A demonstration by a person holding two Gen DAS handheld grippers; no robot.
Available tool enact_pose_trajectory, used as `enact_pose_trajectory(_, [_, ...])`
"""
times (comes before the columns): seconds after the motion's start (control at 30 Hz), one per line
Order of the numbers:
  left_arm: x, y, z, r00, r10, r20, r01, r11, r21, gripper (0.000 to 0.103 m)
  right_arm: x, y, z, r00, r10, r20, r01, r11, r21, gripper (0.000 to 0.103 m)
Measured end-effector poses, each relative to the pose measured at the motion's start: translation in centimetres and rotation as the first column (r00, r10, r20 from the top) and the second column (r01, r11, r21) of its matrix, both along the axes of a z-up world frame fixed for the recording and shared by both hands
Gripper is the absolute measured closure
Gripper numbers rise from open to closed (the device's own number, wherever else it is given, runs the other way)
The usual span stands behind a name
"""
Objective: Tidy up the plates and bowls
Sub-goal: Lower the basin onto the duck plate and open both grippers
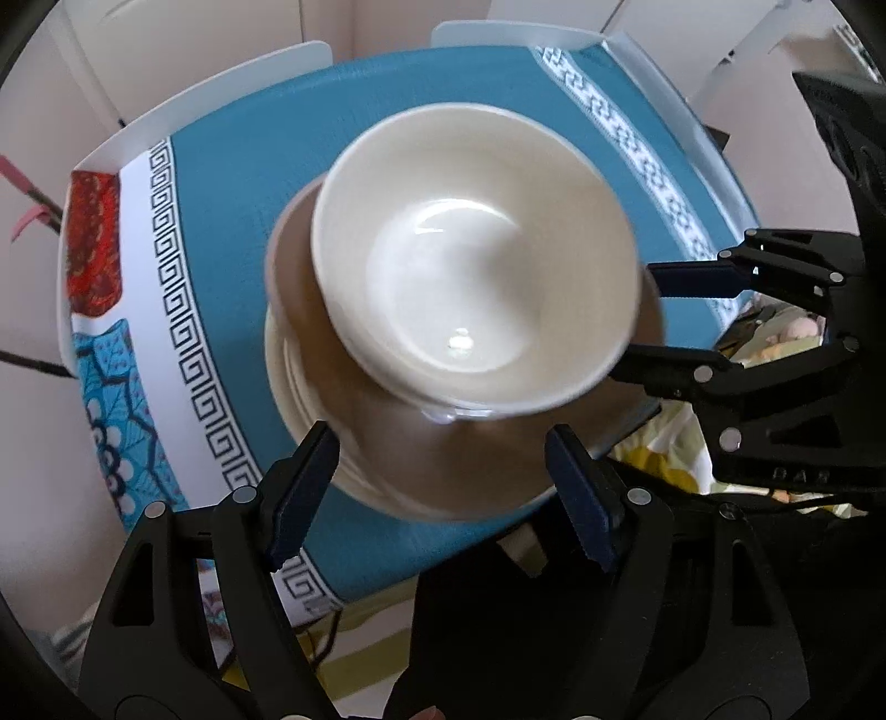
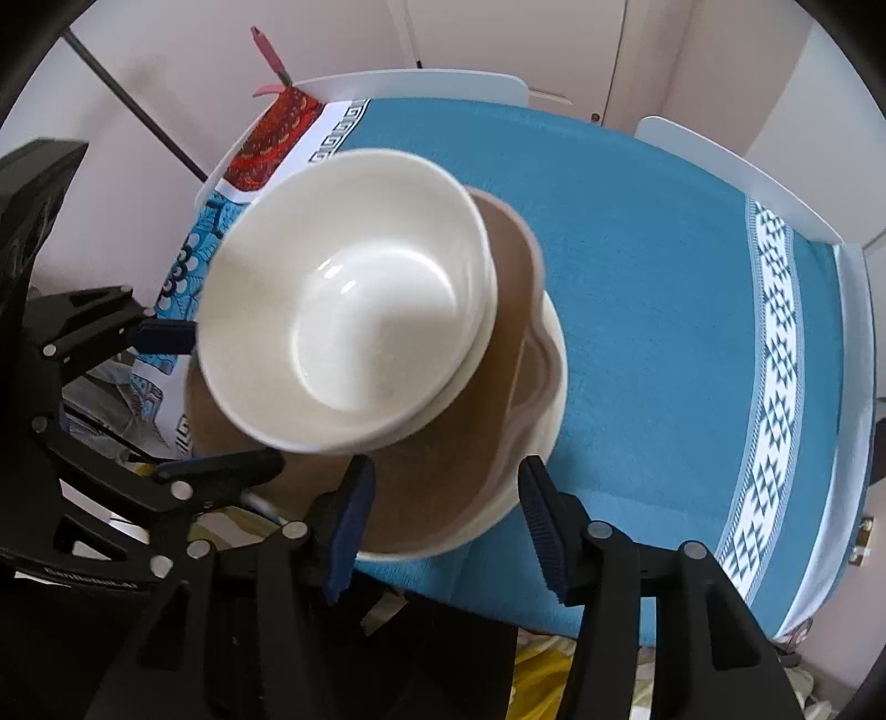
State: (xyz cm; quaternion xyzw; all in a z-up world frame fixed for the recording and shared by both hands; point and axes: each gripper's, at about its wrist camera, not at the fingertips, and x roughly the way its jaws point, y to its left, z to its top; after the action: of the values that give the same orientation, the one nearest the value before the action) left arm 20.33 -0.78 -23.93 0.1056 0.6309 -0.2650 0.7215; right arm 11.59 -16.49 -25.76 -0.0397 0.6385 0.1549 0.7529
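A white bowl (image 1: pixel 470 277) (image 2: pixel 354 310) sits nested in a second white bowl, on top of brown plates (image 1: pixel 443 459) (image 2: pixel 443 471). These lie on cream plates (image 1: pixel 288 387) (image 2: pixel 554 354), and the whole stack stands near the front edge of the blue tablecloth (image 1: pixel 232 183) (image 2: pixel 637 332). My left gripper (image 1: pixel 443 498) (image 2: pixel 232 399) hangs open above the stack's near rim, its pads touching nothing. My right gripper (image 2: pixel 446 526) (image 1: pixel 664 324) is open too. It straddles the brown plate's rim without pressing on it.
White chair backs (image 1: pixel 487 33) (image 2: pixel 736 171) stand along the table's far side. A red patterned mat (image 1: pixel 94 243) (image 2: pixel 271 138) lies at one end of the cloth. The table's front edge is just below the stack, with patterned fabric (image 1: pixel 675 459) beneath it.
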Motion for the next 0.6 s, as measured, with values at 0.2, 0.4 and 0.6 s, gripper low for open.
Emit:
enact_pose_trajectory(0.2, [-2.9,1.8,4.2,0.996,0.069,0.049,-0.066,0.996,-0.06,0.028,-1.6,-1.4,3.4,0.996,-0.071,0.06,0.068,0.997,0.046,0.054])
enact_pose_trajectory(0.4, [-5.3,2.6,11.2,0.933,0.25,0.257,-0.214,0.964,-0.159,0.028,-3.3,-3.0,10.2,0.956,-0.142,0.255,0.124,0.988,0.087,0.05])
enact_pose_trajectory(0.6, [-9.7,3.2,20.9,0.673,0.398,0.624,-0.292,0.917,-0.27,0.0,-6.4,-4.8,18.4,0.828,-0.23,0.511,0.204,0.973,0.107,0.006])
